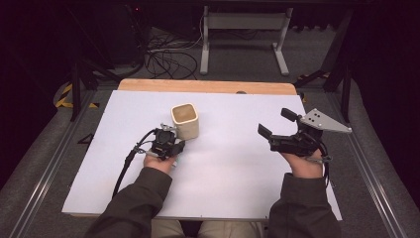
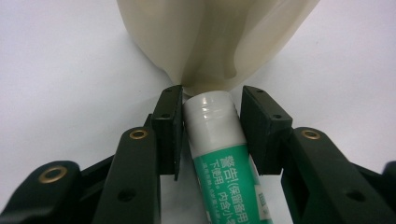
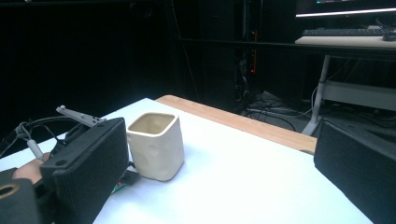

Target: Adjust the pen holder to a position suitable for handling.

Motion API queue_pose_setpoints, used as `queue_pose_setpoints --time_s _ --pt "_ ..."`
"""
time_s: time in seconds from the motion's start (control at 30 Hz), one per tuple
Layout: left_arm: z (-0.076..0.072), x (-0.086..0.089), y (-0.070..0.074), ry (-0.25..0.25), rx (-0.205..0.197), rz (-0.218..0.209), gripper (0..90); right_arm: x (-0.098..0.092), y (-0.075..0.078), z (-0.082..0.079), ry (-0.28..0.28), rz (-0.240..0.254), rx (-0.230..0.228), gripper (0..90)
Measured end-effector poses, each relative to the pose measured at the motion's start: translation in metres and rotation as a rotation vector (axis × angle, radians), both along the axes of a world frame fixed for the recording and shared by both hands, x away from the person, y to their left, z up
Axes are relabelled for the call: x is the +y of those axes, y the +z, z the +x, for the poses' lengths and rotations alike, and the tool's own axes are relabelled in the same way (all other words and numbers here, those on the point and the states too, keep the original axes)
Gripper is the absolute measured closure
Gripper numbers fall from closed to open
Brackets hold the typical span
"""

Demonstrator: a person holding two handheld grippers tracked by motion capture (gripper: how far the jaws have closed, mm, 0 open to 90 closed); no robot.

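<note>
Left gripper view: cup point(image 2: 212, 42) right behind tube point(image 2: 222, 149), touching.

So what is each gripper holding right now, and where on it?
The left gripper grips a green-and-white tube by its white cap end, beside the cream cup. The right gripper is open, holding nothing.

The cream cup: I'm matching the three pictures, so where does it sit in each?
High view: the cream cup stands upright at the middle of the white table, just beyond the left gripper.
Left gripper view: top centre, behind the glue stick between the jaws.
Right gripper view: left of centre.
Shared landmark: the cup's squarish mouth.
</note>
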State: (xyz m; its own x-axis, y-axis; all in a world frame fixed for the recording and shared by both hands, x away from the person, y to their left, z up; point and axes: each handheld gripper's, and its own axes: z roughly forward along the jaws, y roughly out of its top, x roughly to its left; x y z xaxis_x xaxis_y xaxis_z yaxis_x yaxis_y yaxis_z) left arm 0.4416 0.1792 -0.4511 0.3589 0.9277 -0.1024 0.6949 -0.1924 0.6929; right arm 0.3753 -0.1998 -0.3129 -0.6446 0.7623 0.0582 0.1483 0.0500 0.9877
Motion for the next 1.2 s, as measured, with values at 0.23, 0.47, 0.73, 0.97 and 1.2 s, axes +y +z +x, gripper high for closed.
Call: queue_pose_setpoints --time_s 0.23,0.47,0.73,0.97,1.2 --pt "-0.003 0.005 0.006 -0.007 -0.016 -0.046 61.7 0.002 0.000 0.000 0.003 -0.003 0.001 3.6" --pt "-0.011 0.011 0.018 -0.020 -0.051 -0.096 63.2 0.004 -0.002 0.001 0.012 -0.011 0.005 4.2" --pt "-0.018 0.014 0.030 -0.032 -0.093 -0.119 64.8 0.010 -0.003 0.002 0.028 -0.017 0.013 4.5" --pt "-0.022 0.014 0.036 -0.044 -0.116 -0.126 65.1 0.014 -0.005 0.004 0.041 -0.025 0.021 4.5" --pt "-0.028 0.010 0.048 -0.068 -0.158 -0.136 65.3 0.019 -0.008 0.006 0.057 -0.039 0.025 4.5"
